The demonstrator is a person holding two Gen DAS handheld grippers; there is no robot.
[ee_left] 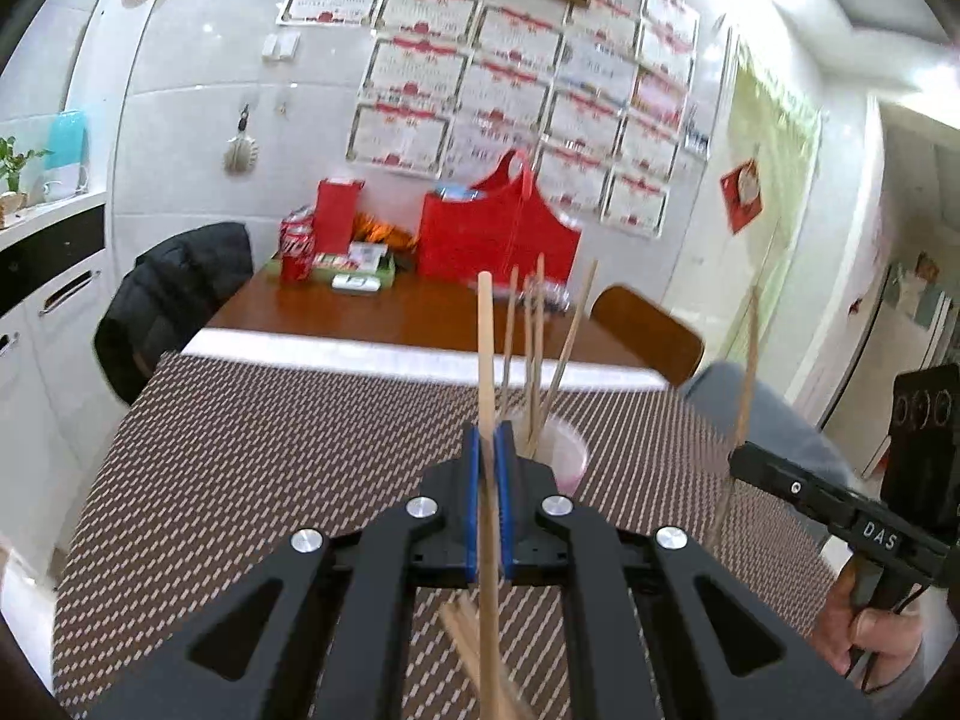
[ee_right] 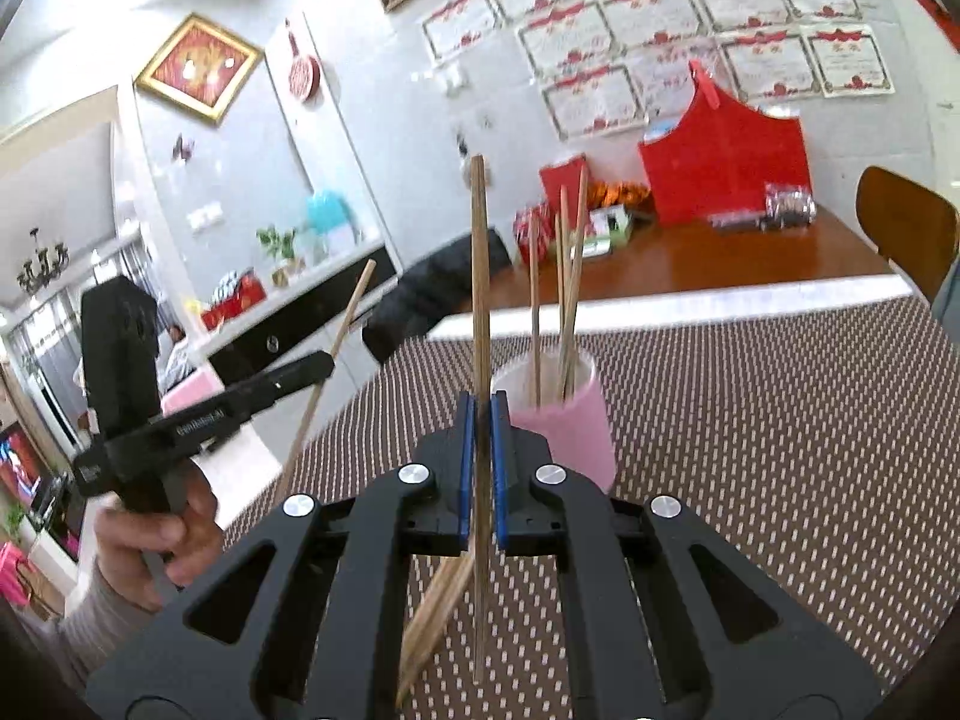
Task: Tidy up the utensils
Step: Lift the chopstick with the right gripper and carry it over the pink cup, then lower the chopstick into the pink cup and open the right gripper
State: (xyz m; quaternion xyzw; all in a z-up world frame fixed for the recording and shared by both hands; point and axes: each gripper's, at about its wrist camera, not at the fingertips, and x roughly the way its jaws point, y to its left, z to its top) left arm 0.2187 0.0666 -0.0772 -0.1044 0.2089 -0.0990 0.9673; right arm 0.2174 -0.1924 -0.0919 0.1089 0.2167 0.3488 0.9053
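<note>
My left gripper (ee_left: 491, 438) is shut on a pale wooden chopstick (ee_left: 486, 348) that stands nearly upright between its blue pads. Just behind it, a pink cup (ee_left: 567, 456) holds several chopsticks. My right gripper (ee_right: 482, 405) is shut on a darker chopstick (ee_right: 478, 264), also upright, with the same pink cup (ee_right: 576, 426) just right of its tips. Each gripper shows in the other's view: the right gripper (ee_left: 741, 459) with its chopstick (ee_left: 748, 360), the left gripper (ee_right: 327, 363) with its chopstick (ee_right: 345, 336). Loose chopsticks (ee_right: 438, 600) lie on the mat below the grippers.
A brown woven mat (ee_left: 270, 450) covers the near table. Behind it, a wooden table (ee_left: 390, 312) carries a red bag (ee_left: 492, 234), red cans (ee_left: 298, 246) and boxes. A black jacket (ee_left: 174, 294) hangs on a chair at left and a wooden chair (ee_left: 648, 330) stands at right.
</note>
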